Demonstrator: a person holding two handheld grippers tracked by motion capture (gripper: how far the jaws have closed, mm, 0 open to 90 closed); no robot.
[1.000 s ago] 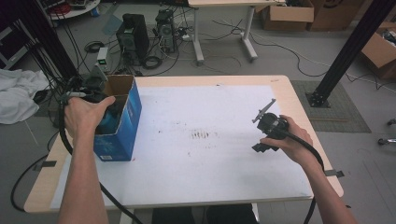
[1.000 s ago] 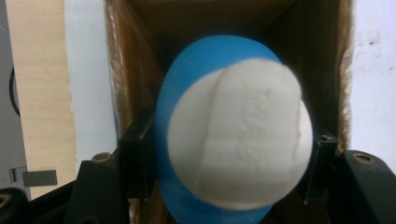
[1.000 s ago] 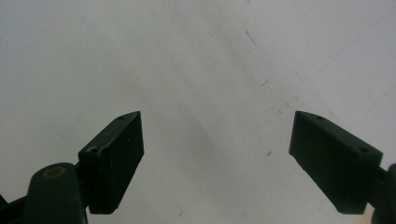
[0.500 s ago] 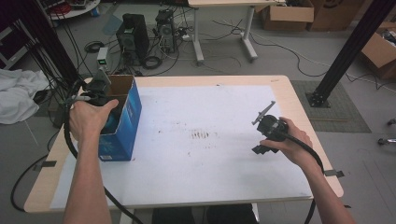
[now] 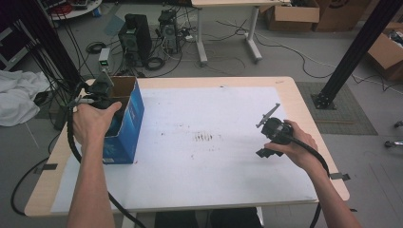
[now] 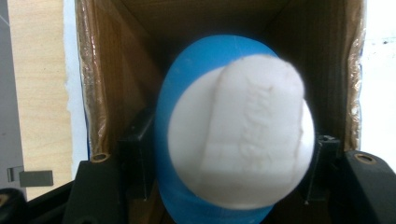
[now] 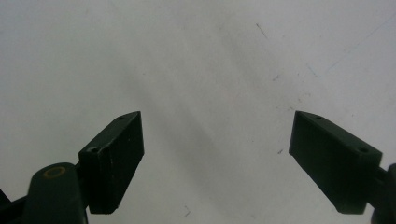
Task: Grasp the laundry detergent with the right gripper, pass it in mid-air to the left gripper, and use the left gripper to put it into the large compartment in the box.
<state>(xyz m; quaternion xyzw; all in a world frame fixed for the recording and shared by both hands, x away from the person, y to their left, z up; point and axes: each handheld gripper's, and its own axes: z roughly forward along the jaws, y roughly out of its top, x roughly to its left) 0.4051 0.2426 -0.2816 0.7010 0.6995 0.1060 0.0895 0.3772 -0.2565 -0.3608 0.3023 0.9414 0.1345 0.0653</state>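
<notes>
Lifted a little since before, left gripper (image 5: 102, 90) clamps a blue bottle (image 6: 187, 140) over the box (image 5: 124, 124) mouth; it looks light, slick plastic, best gripped mid-body, while right gripper (image 5: 268, 135) hangs open.

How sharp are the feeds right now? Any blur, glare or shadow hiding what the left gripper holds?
Left gripper view: the blue bottle with its white cap sits so close to the lens that it is soft, its embossed lettering unreadable; the box interior behind is dim. Right gripper view: the jaws are sharp, with faint shadow streaks on the white sheet. High view: evenly lit, no glare.
</notes>
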